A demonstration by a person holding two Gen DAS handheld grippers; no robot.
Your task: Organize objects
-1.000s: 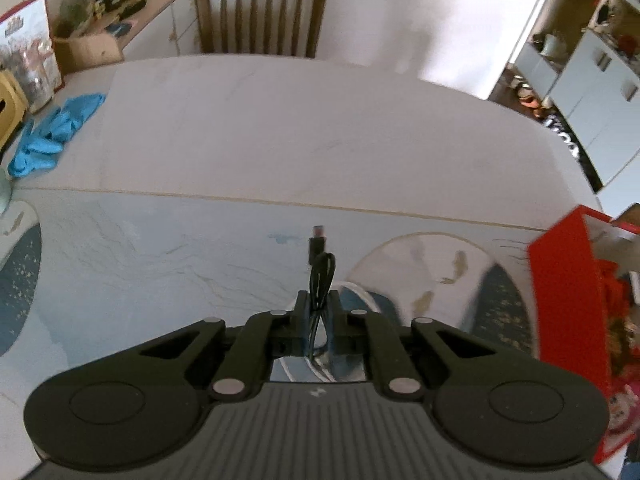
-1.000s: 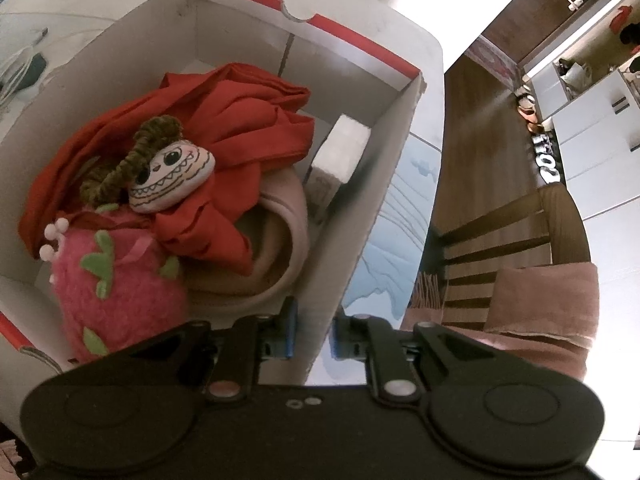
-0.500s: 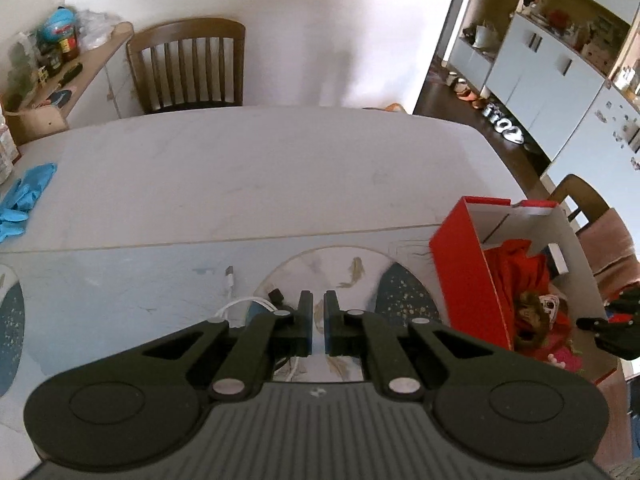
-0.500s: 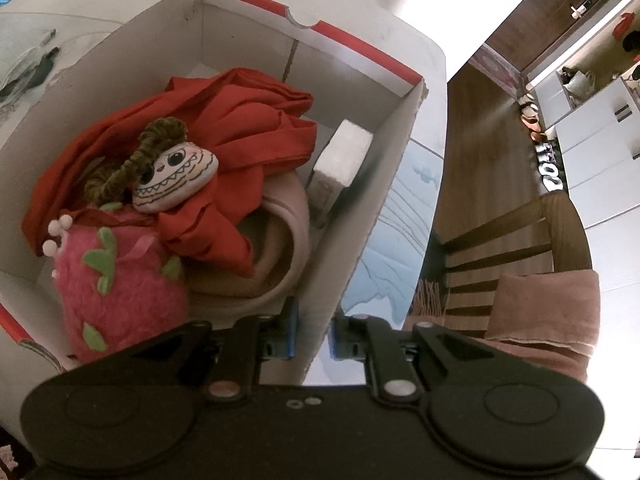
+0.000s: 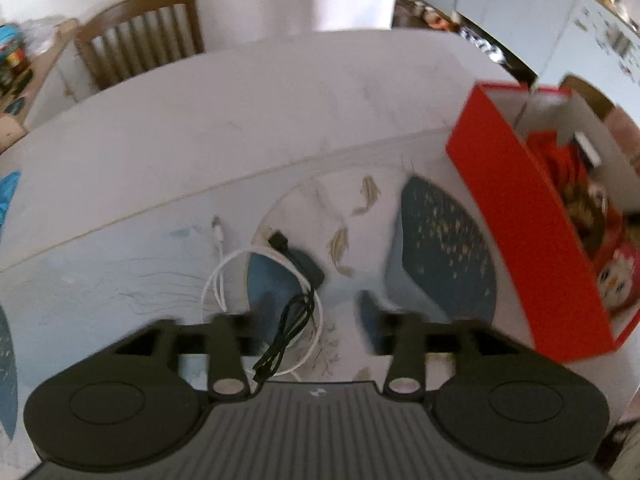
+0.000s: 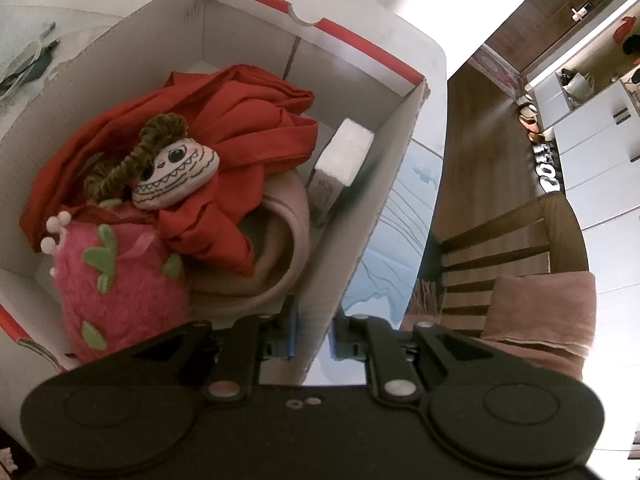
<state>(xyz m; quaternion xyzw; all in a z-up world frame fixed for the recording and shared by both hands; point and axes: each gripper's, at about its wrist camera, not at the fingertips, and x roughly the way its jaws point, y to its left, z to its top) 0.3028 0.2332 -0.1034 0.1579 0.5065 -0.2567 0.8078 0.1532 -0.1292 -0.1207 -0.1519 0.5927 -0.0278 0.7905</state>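
Observation:
A black cable (image 5: 290, 320) and a coiled white cable (image 5: 224, 276) lie on the patterned mat below my left gripper (image 5: 314, 320), which is open and empty above them. A red box (image 5: 520, 208) stands to the right. In the right wrist view my right gripper (image 6: 314, 334) is shut on the box wall (image 6: 352, 240). Inside the box lie a red cloth (image 6: 248, 120), a doll (image 6: 176, 174), a pink strawberry plush (image 6: 116, 280), a beige roll (image 6: 288, 240) and a small white box (image 6: 340, 160).
A wooden chair (image 5: 144, 36) stands at the table's far side. A second chair with a pink cushion (image 6: 536, 300) stands by the box. Blue gloves (image 5: 8, 196) lie at the table's left edge. White cabinets (image 6: 600, 152) stand beyond.
My left gripper has opened wide; the black cable it held a second ago now lies on the mat. The left view has swung right. The right gripper keeps its hold on the box.

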